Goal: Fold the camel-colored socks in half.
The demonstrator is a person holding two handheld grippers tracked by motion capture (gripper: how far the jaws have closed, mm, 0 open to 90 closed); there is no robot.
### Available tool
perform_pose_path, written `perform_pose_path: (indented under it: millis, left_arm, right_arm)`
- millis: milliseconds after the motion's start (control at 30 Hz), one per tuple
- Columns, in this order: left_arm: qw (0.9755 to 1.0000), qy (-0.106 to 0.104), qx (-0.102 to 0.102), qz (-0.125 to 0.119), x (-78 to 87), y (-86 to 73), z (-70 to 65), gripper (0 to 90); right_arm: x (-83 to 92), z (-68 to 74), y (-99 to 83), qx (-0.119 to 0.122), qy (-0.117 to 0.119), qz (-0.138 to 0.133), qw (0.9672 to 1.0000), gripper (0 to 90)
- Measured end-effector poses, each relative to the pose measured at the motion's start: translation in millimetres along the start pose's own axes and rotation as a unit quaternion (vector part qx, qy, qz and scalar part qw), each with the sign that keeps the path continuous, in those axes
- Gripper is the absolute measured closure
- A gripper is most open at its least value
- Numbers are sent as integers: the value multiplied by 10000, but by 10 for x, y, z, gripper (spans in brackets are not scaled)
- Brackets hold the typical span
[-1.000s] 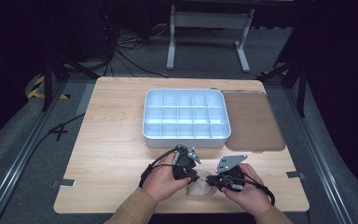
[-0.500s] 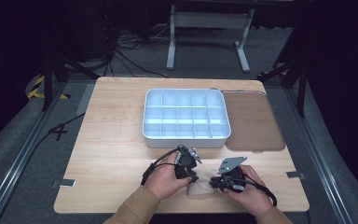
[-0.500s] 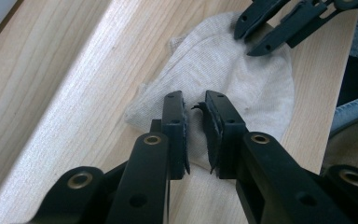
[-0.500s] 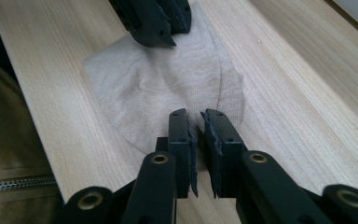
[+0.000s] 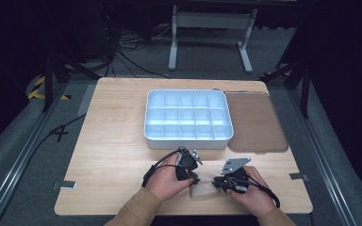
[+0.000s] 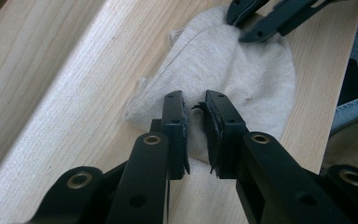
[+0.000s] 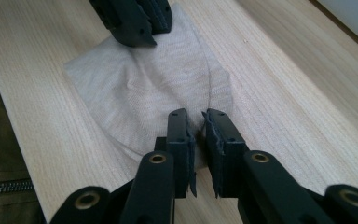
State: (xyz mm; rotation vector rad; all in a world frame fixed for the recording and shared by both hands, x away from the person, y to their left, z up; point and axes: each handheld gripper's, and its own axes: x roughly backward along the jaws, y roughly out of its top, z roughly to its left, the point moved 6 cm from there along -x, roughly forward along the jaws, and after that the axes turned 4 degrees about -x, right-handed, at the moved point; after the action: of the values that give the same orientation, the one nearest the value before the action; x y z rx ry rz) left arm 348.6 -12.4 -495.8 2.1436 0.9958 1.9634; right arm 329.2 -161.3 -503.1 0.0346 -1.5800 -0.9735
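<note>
Cloth (image 6: 233,70) piece, beige knit, lies flat on the wooden table (image 5: 113,155) between the two grippers. Shape: one rounded end, one ragged squarish end; long axis runs roughly from the left gripper (image 6: 196,105) to the right gripper (image 7: 196,119).

Look: fine ribbed weave, a faint curved seam line across it, slight pucker mid-panel, frayed corner off the left jaws' outer side.

Left jaws: narrow gap, tips over the cloth's near edge; can't tell whether the pads actually pinch fabric. Right jaws: narrow gap too, just been opening, fabric edge under/between the tips, pads not visibly pressing. In each gripper view the other gripper's tips sit on the far end of the cloth.

Room: bare wood on both sides of each jaw pair. In the high view the white compartment tray (image 5: 188,139) is ahead of the jaws, near but apart; brown mat (image 5: 257,122) beside it. Table's near edge is close behind the hands.
</note>
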Motion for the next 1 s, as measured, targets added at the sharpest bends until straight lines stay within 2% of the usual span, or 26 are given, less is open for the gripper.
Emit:
perform_pose_path:
  millis: [100,267,333,367,433,500,567,667,867,1000]
  left_arm:
    - [10000,3,26,95,-15,-6,11,788]
    - [10000,-29,52,74,-25,-5,16,790]
    - [9999,-39,78,72,-23,-9,14,789]
    - [9999,-46,31,102,-17,-13,20,789]
    - [10000,-20,71,34,-21,-12,14,787]
    - [9999,-34,62,99,2,-22,12,783]
    - [10000,-33,86,-23,14,-17,6,776]
    - [9998,-91,108,-106,74,-21,2,766]
    - [9995,-9,87,-293,224,-21,-2,756]
    - [9989,-1,140,-453,345,-29,-19,747]
  right_arm:
    - [96,44,17,27,-7,1,10000,779]
    - [120,103,26,71,88,53,9999,779]
    - [67,155,-23,57,221,346,9991,747]
    - [45,151,-46,94,177,445,9988,747]
    - [37,144,-51,105,173,426,9989,748]
    - [35,137,-50,125,122,456,9988,752]
    - [32,133,-50,136,135,444,9988,754]
    - [31,113,-47,143,173,391,9990,755]
    - [53,85,-22,142,155,318,9993,763]
    - [110,80,29,108,122,156,9997,775]
